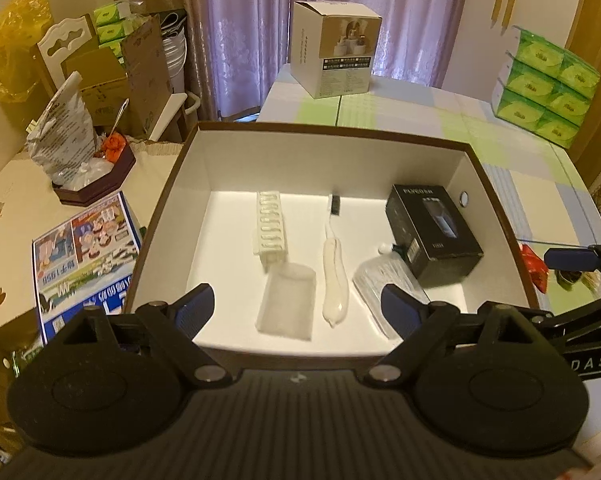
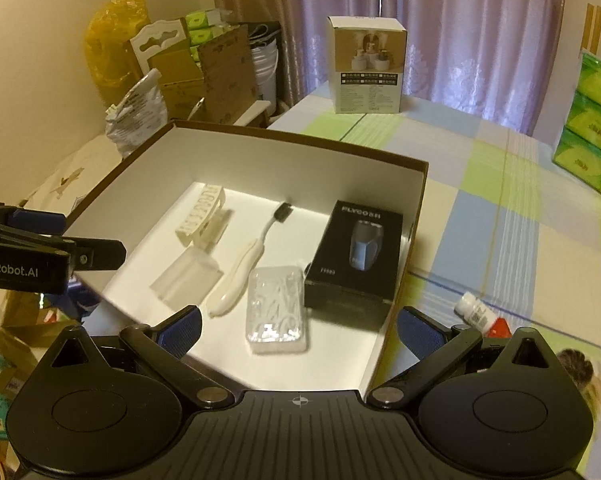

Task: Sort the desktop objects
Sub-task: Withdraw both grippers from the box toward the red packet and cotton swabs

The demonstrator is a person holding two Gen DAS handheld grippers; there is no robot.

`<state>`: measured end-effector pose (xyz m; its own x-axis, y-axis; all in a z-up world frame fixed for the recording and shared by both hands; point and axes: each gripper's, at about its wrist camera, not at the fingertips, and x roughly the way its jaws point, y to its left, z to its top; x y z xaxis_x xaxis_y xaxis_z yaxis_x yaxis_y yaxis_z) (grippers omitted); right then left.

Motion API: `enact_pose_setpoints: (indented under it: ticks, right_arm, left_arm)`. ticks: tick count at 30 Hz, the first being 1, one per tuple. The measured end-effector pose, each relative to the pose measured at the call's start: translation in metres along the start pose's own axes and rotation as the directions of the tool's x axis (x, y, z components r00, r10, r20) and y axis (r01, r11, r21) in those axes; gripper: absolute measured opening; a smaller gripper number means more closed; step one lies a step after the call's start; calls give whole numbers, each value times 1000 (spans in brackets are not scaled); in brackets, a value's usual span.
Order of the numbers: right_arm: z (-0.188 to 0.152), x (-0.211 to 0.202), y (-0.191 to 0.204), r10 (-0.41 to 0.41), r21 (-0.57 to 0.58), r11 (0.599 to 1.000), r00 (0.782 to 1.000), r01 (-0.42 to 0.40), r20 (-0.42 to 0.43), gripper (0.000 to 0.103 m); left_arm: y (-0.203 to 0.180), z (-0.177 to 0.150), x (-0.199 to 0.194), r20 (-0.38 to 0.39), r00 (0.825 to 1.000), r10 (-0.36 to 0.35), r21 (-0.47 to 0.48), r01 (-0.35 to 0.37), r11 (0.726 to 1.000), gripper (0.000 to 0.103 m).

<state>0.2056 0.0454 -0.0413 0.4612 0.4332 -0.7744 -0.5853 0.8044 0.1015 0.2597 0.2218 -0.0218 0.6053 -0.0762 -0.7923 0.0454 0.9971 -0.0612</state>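
Nearest the left wrist camera, the left gripper (image 1: 296,304) hovers over the near rim of the brown-edged box (image 1: 332,130), its fingers spread wide and holding nothing. The right gripper (image 2: 298,328) hangs likewise above the box's near right corner, fingers spread and empty, one tip inside the box wall and the other outside it.

On the white floor of the box lie, closest in, a clear plastic case (image 2: 275,314), a frosted sleeve (image 1: 286,306) and a white toothbrush (image 1: 333,276) with its dark bristles pointing away. Just beyond them sit a white hair clip (image 1: 271,228) and a black shaver box (image 1: 432,232), the latter close against the right wall.

Outside the box, on the checked surface (image 2: 500,208), a small white bottle (image 2: 474,310) lies beside a red packet, near the right gripper. Farther off stand a white carton (image 2: 366,64) and stacked green tissue packs (image 1: 548,84). Left of the box lies a blue flyer (image 1: 84,256).
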Motion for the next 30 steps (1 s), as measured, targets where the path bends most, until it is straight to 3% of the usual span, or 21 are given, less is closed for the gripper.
enact_pose_setpoints:
  ticks: [30]
  right_arm:
    - [-45, -55, -19, 73, -39, 997, 997, -72, 6, 101]
  left_arm:
    - [-59, -53, -47, -6, 1000, 6, -42, -6, 999, 88]
